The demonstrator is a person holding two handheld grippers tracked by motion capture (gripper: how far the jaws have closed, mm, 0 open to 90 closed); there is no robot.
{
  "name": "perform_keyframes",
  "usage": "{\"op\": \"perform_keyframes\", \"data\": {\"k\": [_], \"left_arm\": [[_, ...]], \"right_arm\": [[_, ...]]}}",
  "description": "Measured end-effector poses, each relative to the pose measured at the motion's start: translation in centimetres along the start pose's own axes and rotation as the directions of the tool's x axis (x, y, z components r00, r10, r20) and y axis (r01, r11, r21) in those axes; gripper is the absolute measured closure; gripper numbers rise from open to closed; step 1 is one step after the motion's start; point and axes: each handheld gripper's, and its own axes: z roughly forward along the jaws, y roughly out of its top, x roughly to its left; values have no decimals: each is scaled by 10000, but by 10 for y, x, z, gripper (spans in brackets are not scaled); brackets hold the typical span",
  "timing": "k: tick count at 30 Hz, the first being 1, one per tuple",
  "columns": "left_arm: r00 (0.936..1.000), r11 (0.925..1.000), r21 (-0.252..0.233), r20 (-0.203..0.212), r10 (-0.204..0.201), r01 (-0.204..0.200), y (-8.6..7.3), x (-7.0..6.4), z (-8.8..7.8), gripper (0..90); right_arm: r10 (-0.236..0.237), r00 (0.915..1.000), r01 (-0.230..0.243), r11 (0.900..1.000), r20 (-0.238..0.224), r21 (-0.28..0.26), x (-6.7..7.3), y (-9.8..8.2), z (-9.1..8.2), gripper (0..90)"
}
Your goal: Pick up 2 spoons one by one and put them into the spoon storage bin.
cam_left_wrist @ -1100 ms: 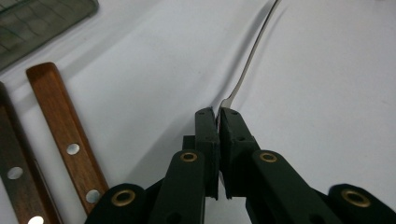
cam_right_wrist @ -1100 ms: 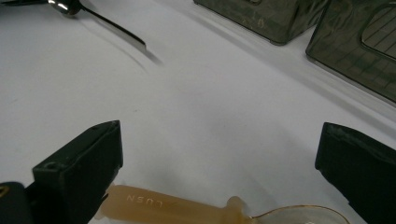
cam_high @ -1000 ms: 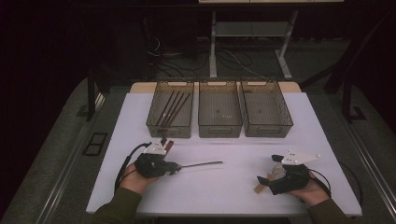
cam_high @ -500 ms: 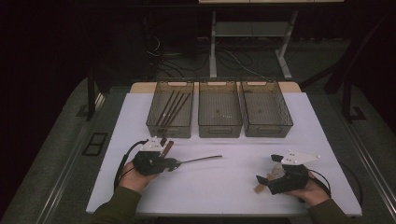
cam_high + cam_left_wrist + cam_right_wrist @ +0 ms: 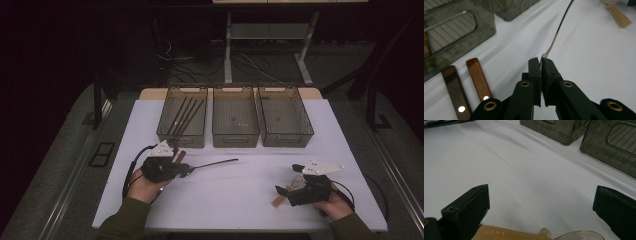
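Metal, thin and silvery, the utensil (image 5: 215, 163) sticks out level from the left gripper (image 5: 186, 170), whose jaws are pressed together on its broad end; in the left gripper view the handle (image 5: 559, 27) runs away from the pads over the white table (image 5: 250, 200) toward the far edge of the picture. From above, the free tip points right, toward the table's middle, in front of the gap between the left bin (image 5: 183, 121) and the middle bin (image 5: 235, 122). Whether the piece is a fork or a spoon cannot be told, since the pads cover that end. Just beside the left gripper lie two brown wooden handles (image 5: 477, 78) with silver rivets, flat on the table near the left bin's front wall. That bin holds several dark sticks (image 5: 184, 116) laid lengthwise. A third smoked-plastic bin (image 5: 285, 120) stands at the right of the row, touching or nearly touching its neighbour. The right gripper (image 5: 286, 187) rests low on the table's near right part, well apart from the left one, its jaws spread wide. Between them, close to the camera, lies a tan-handled spoon (image 5: 529, 235) with a clear bowl; the pads do not press on it.
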Motion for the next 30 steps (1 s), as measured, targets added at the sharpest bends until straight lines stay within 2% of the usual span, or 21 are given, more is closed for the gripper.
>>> {"op": "perform_keyframes", "data": {"k": [4, 8, 16, 30], "left_arm": [[9999, 9995, -274, -53, -158, 156, 4, 2, -2, 860], [9999, 9991, -423, -101, -81, 77, 8, 3, -2, 860], [9996, 9960, -883, -218, -178, 159, 18, 6, -4, 860], [9964, 9918, -1224, -704, -466, 377, 32, 14, -3, 860]], "right_arm": [[20, 10000, -20, 10000, 10, 27, 0, 0, 0, 11], [26, 10000, -26, 10000, 37, 26, -1, 0, 0, 11], [73, 9999, -74, 9999, 107, 71, -1, 0, 1, 11], [37, 9999, -38, 10000, 133, 90, -1, 0, 1, 11]]}}
